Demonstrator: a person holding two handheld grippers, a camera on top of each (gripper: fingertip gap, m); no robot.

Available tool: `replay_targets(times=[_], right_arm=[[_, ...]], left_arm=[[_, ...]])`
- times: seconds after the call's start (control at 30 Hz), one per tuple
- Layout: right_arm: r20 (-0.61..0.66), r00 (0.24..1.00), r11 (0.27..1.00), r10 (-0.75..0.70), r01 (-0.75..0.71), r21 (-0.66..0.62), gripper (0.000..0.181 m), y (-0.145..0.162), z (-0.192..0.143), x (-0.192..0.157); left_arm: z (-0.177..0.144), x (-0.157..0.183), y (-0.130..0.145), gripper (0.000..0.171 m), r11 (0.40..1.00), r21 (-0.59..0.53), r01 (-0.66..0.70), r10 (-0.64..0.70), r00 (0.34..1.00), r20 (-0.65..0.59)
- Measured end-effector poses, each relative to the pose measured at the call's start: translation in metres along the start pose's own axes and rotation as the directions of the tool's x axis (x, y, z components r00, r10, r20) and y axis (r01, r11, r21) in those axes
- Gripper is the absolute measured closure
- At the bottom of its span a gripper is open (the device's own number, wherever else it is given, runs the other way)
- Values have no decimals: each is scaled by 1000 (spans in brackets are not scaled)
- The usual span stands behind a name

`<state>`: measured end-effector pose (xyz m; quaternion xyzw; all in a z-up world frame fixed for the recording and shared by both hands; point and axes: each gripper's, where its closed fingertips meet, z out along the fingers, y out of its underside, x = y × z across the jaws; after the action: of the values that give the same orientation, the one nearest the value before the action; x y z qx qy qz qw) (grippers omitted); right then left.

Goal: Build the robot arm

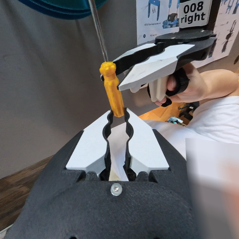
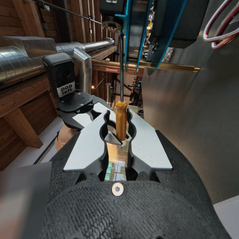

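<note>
A screwdriver with an orange handle stands upright, its steel shaft pointing up. My left gripper is shut on the butt end of the handle. My right gripper comes in from the right and straddles the upper part of the handle. In the right wrist view the handle sits between the right gripper's fingers, against the right finger with a gap on the left, so it is open. The left gripper shows below, pinching the handle's end. The shaft rises to a teal and black assembly.
A grey panel stands close on the right. Red and white wires and a brass standoff hang near the assembly. A person's hand holds the right gripper. Printed sheets are on the wall. Metal ducts run at left. There is about 5 centimeters between the tips of the two grippers. It is some 8 centimeters from my right tips to the brass standoff.
</note>
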<state>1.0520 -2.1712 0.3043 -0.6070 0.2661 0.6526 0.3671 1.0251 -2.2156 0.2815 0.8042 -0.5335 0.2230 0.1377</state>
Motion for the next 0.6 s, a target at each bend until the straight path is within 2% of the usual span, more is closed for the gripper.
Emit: replay_targets(times=[0.07, 0.13, 0.23, 0.43, 0.5, 0.57, 0.6], right_arm=[[-9, 1000, 1000, 2, -2, -4, 156, 1, 1, 1], [-26, 1000, 1000, -7, 7, -8, 165, 1, 2, 3], [-15, 1000, 1000, -5, 5, 1, 166, 1, 2, 1], [21, 1000, 1000, 8, -8, 23, 166, -3, -1, -3], [18, 1000, 999, 5, -6, 34, 166, -6, -2, -2], [7, 1000, 999, -5, 5, 40, 166, -4, -4, -1], [2, 1000, 999, -8, 8, 32, 167, -2, -3, 0]], left_arm=[[0, 2, 0, 156, 1000, -9, -8, 8, 1000, 18], [0, 3, 0, 156, 1000, -16, -18, 18, 999, 30], [0, 4, 1, 155, 999, -22, -36, 37, 999, 35], [-2, 12, 0, 157, 993, 71, -96, 102, 991, -83], [-6, 13, 0, 171, 988, 122, -92, 110, 982, -155], [-10, 20, 2, 171, 985, 163, -62, 101, 964, -245], [-10, 23, 5, 166, 986, 162, -43, 90, 953, -289]])
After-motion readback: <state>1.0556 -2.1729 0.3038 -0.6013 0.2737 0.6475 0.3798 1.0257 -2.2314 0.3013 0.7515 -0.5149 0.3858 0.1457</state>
